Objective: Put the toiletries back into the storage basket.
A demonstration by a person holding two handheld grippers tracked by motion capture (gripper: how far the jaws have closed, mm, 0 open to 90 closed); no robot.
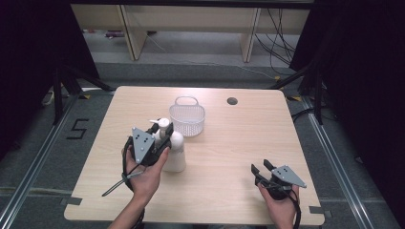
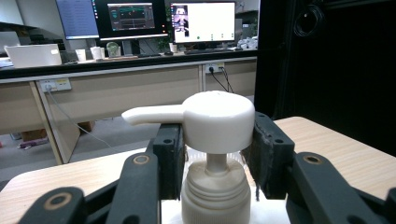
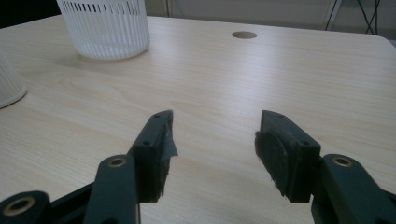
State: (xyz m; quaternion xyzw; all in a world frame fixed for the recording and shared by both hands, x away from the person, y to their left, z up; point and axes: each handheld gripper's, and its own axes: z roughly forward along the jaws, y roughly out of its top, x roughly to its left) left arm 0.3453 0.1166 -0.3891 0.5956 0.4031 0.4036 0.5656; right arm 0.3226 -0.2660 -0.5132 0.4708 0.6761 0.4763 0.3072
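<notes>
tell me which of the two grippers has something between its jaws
The left gripper: its jaws sit on either side of the white pump head of the pump bottle. The right gripper has open jaws with bare table between them.

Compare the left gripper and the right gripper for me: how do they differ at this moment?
The left gripper has its jaws closed on the white plastic pump bottle's pump head, pads pressing both sides; the right gripper stands open with nothing between its jaws. The left is raised at the bottle top beside the white ribbed basket; the right sits low over bare light wooden table. Both have black jaws and a grey plate.
</notes>
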